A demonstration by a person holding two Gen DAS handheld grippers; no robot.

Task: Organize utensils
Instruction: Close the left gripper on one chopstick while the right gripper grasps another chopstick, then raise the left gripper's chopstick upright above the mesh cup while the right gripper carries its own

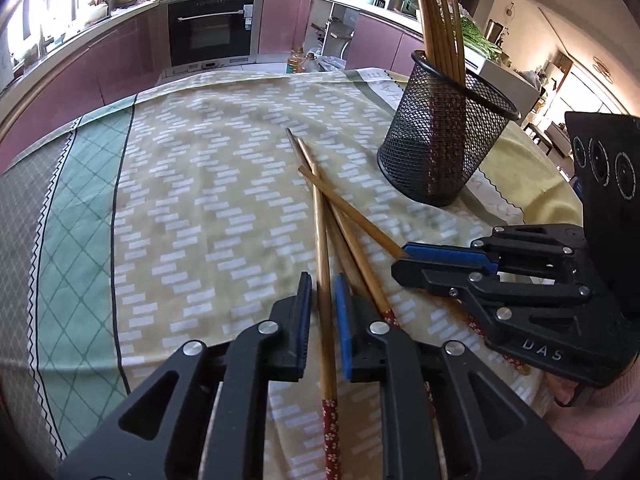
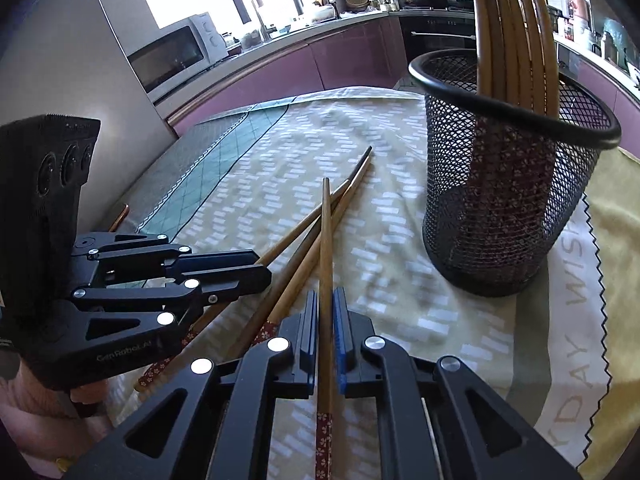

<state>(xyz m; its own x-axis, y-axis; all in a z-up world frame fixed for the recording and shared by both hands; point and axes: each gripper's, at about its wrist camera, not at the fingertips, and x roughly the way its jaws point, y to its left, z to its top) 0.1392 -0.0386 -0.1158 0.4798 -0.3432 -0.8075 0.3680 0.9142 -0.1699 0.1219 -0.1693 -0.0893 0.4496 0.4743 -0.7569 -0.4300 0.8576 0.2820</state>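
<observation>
Both tongs straddle chopsticks: the left tongs (image 1: pixel 323 316) stand slightly apart around one chopstick (image 1: pixel 322 280), untouched; the right tongs (image 2: pixel 325 332) look nearly closed on another chopstick (image 2: pixel 326 264). Crossed chopsticks could drag along on a lift. At two o'clock the mesh holder (image 1: pixel 444 136) stands near the table's edge (image 1: pixel 560 200); nine o'clock is open cloth.

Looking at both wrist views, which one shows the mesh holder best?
The left wrist view: the whole mesh holder shows, rim to base, on the tablecloth. The right wrist view shows it closer, with its chopsticks cropped.
</observation>
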